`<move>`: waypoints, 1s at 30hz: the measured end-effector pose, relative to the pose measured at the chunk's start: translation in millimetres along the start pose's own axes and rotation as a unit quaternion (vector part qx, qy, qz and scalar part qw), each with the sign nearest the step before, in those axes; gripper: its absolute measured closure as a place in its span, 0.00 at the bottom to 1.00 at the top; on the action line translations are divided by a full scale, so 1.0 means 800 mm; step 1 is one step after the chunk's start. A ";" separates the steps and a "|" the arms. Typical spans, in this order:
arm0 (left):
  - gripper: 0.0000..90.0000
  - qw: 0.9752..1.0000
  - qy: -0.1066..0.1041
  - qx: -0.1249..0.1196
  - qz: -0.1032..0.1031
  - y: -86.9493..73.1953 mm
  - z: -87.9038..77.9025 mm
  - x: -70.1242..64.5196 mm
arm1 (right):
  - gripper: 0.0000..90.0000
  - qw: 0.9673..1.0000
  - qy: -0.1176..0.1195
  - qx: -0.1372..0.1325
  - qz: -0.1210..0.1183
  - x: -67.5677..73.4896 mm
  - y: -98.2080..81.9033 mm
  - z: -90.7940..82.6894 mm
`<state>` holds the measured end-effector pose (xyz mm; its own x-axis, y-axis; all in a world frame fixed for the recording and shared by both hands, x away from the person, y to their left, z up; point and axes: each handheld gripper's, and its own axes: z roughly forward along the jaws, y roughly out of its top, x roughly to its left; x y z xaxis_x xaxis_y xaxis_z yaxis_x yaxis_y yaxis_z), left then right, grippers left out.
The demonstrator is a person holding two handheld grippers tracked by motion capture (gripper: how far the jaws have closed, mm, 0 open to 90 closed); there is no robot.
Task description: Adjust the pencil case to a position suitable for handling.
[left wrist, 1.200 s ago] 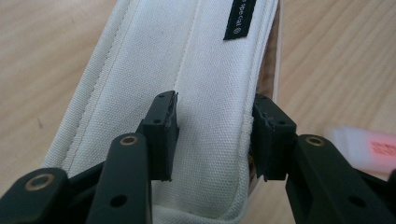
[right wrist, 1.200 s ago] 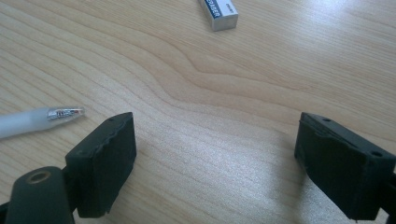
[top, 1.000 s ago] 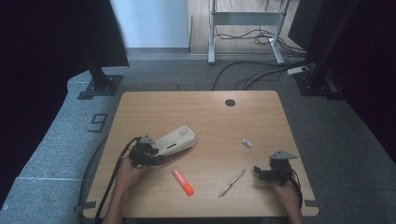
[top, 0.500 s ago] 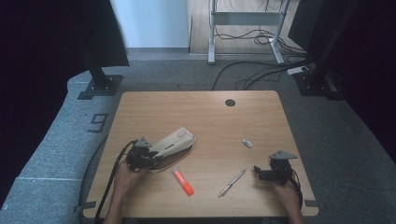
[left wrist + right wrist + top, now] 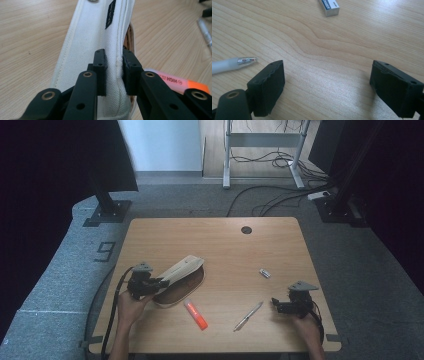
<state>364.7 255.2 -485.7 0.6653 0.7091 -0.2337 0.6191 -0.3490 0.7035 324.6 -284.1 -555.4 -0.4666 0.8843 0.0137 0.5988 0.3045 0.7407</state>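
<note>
Pouch (image 5: 181, 276): cream canvas, left of centre on surface (image 5: 220, 240), one edge lifted, clamped between left gripper (image 5: 114, 72) fingers, just closed. Highlighter (image 5: 195, 314) just beside it. Pen (image 5: 248, 315), eraser (image 5: 264, 273) nearer right gripper (image 5: 325, 87), fingers apart over bare wood. Far half open.

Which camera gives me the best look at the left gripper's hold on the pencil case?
The left gripper view: the left gripper has both jaws pinching the white canvas edge of the pencil case close up. The high view shows the case small, its lid raised off the table. The right gripper view looks at bare wood.
</note>
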 end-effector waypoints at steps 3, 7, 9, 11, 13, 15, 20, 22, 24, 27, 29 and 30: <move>0.84 1.000 -0.013 -0.011 -0.017 -0.002 -0.002 0.007 | 0.14 1.000 0.000 0.000 0.000 0.000 0.000 0.000; 0.84 0.999 -0.025 -0.019 -0.026 -0.003 -0.004 0.012 | 0.14 1.000 0.000 0.000 0.000 0.000 0.000 0.000; 0.84 0.999 -0.025 -0.019 -0.024 -0.003 -0.004 0.012 | 0.14 1.000 0.000 0.000 0.000 0.000 0.000 0.000; 0.83 0.999 -0.026 -0.018 -0.024 -0.003 -0.003 0.012 | 0.14 1.000 0.000 0.000 0.000 0.000 0.000 0.000; 0.83 0.999 -0.025 -0.018 -0.022 -0.003 -0.003 0.012 | 0.14 1.000 0.000 0.000 0.000 0.000 0.000 0.000; 0.83 0.999 -0.026 -0.017 -0.021 -0.003 -0.003 0.011 | 0.13 1.000 0.001 0.001 -0.001 0.000 0.000 0.000; 0.83 0.999 -0.026 -0.016 -0.018 -0.003 -0.003 0.011 | 0.12 1.000 0.003 0.005 -0.002 -0.001 0.002 0.001; 0.83 0.999 -0.025 -0.015 -0.016 -0.003 -0.003 0.011 | 0.13 1.000 0.004 0.011 -0.001 -0.001 0.003 0.000; 0.83 0.999 -0.025 -0.015 -0.016 -0.003 -0.003 0.011 | 0.14 1.000 0.004 0.014 -0.001 -0.001 0.004 0.000; 0.83 0.999 -0.025 -0.014 -0.015 -0.003 -0.003 0.010 | 0.14 1.000 0.014 0.014 0.008 -0.003 0.007 -0.001; 0.83 1.000 -0.024 -0.013 -0.015 -0.003 -0.004 0.010 | 0.14 1.000 0.015 0.012 0.008 -0.003 0.009 -0.002; 0.83 1.000 -0.024 -0.013 -0.015 -0.003 -0.004 0.010 | 0.14 1.000 0.018 0.010 0.008 -0.003 0.011 -0.003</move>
<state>367.5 263.4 -487.1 0.6666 0.6885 -0.2856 0.6280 -0.3124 0.7127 329.2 -284.9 -547.3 -0.4794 0.8762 0.0496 0.6186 0.2973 0.7273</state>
